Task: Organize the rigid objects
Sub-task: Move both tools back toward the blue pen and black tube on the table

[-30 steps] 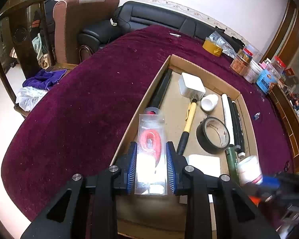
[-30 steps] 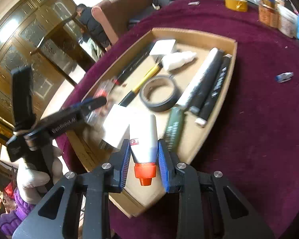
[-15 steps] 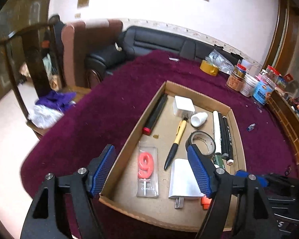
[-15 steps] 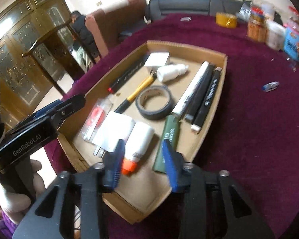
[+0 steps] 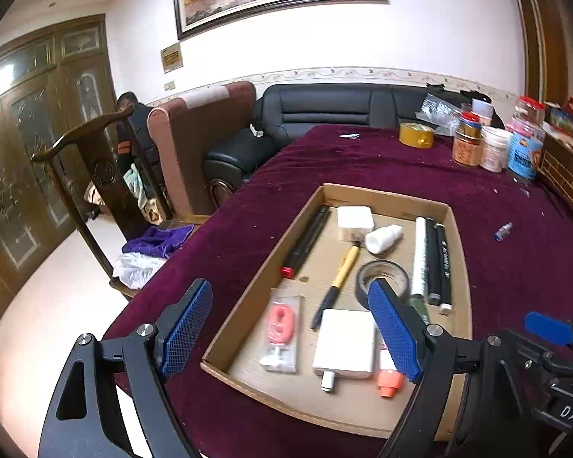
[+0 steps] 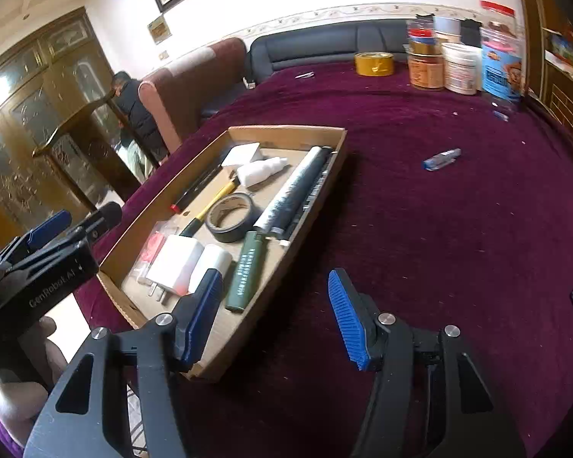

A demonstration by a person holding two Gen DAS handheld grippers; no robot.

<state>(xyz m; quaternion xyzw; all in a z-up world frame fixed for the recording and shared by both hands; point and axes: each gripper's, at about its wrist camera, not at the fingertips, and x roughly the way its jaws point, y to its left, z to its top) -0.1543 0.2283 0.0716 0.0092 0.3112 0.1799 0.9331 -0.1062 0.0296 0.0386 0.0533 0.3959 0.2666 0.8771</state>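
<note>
Purple-clothed table (image 6: 458,229) fills both views; cardboard tray (image 5: 463,267) sits on it, long axis running away from the cameras. Far edge of the table: jars and a yellow tape roll (image 5: 416,134), well apart from the tray.

In the tray, big to small: white, dark and black tubes (image 5: 431,255) along the right wall, lengthwise; black marker with red end (image 5: 305,240) along the left wall; black tape ring (image 5: 382,278) mid-tray; yellow-handled tool (image 5: 338,278); green stick (image 6: 246,271); white charger block (image 5: 345,343) near the front; bagged red candle (image 5: 282,328) beside it; white bottle with orange cap (image 5: 389,378) on the charger's other side.

Only loose rigid item outside the tray: small blue-capped tube (image 6: 441,159) on the cloth, right of the tray, lying roughly crosswise to it.

Left gripper (image 5: 290,328): jaws wide, empty, hovering above the tray's near end. Right gripper (image 6: 275,316): jaws wide, empty, straddling the tray's near right corner.

Judgement: tray looks nearly done; the tube is probably next. It lies ahead and to the right of the right jaws, well apart, so the right hand is nearer; the left would have to cross the tray. Jaws should close across the tube's short axis.
</note>
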